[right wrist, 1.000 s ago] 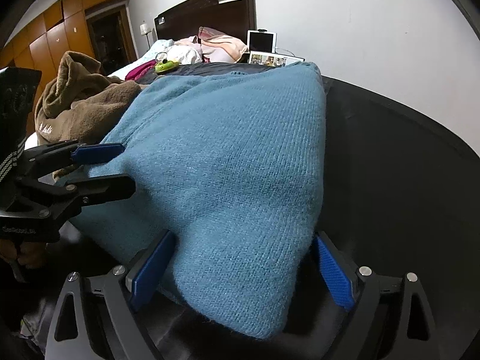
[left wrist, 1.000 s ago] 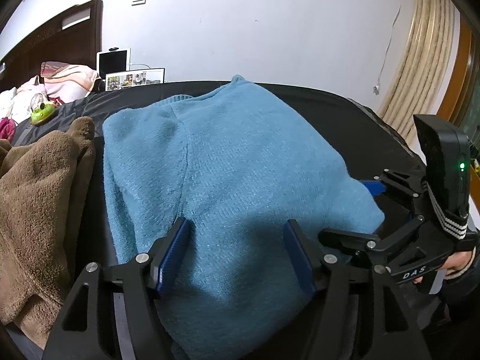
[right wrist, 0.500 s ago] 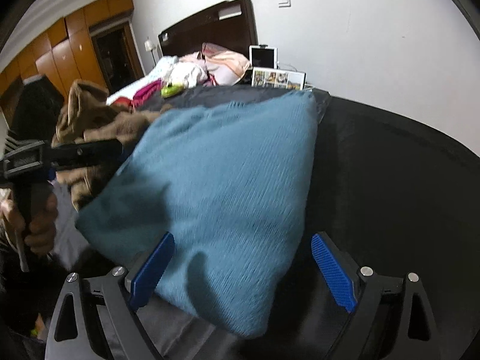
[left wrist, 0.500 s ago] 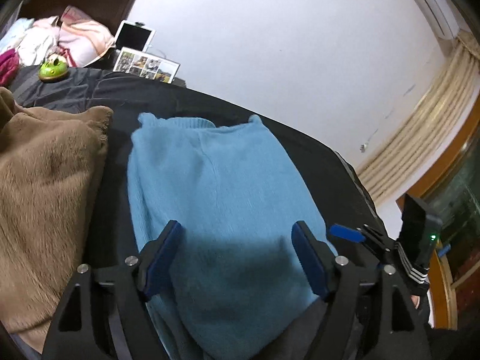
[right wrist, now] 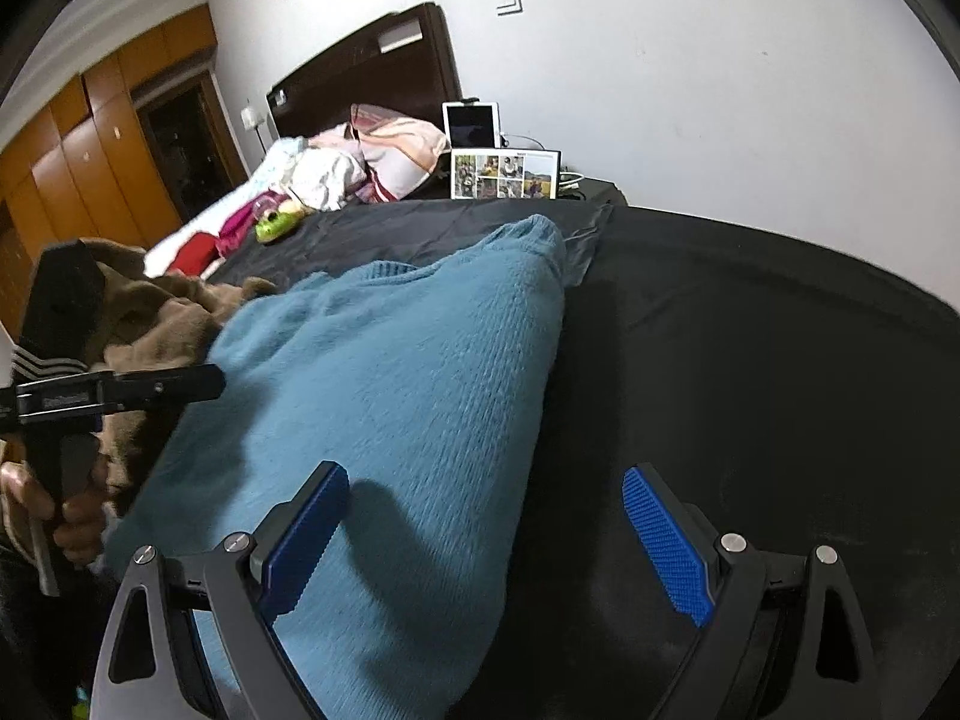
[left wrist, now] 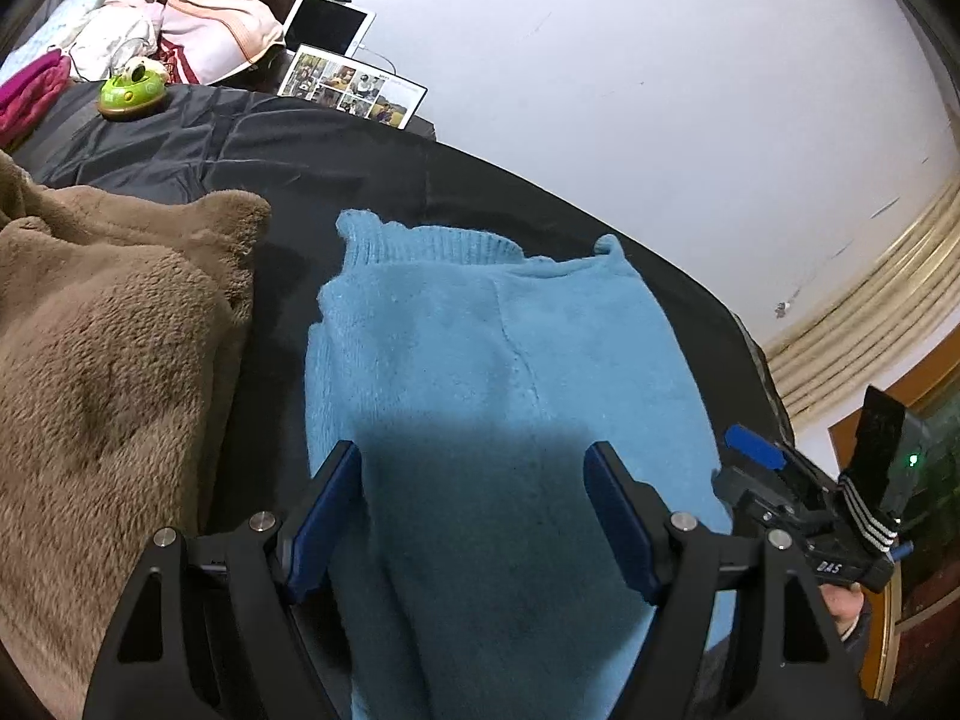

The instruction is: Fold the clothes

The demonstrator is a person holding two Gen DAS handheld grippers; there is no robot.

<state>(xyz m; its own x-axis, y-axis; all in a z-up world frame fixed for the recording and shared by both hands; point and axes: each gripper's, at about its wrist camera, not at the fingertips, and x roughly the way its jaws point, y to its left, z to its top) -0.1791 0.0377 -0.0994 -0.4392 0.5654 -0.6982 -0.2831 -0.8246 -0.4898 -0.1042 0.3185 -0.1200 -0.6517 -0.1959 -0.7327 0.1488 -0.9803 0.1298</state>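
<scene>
2 open hand-held grippers hover above blue sweater; black cover bare rightward.

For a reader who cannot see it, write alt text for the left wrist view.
A folded blue sweater lies on a black bedcover, with the open left gripper hovering above its near end. A brown fleece garment is heaped to its left, and the right gripper shows at the right edge.
</scene>
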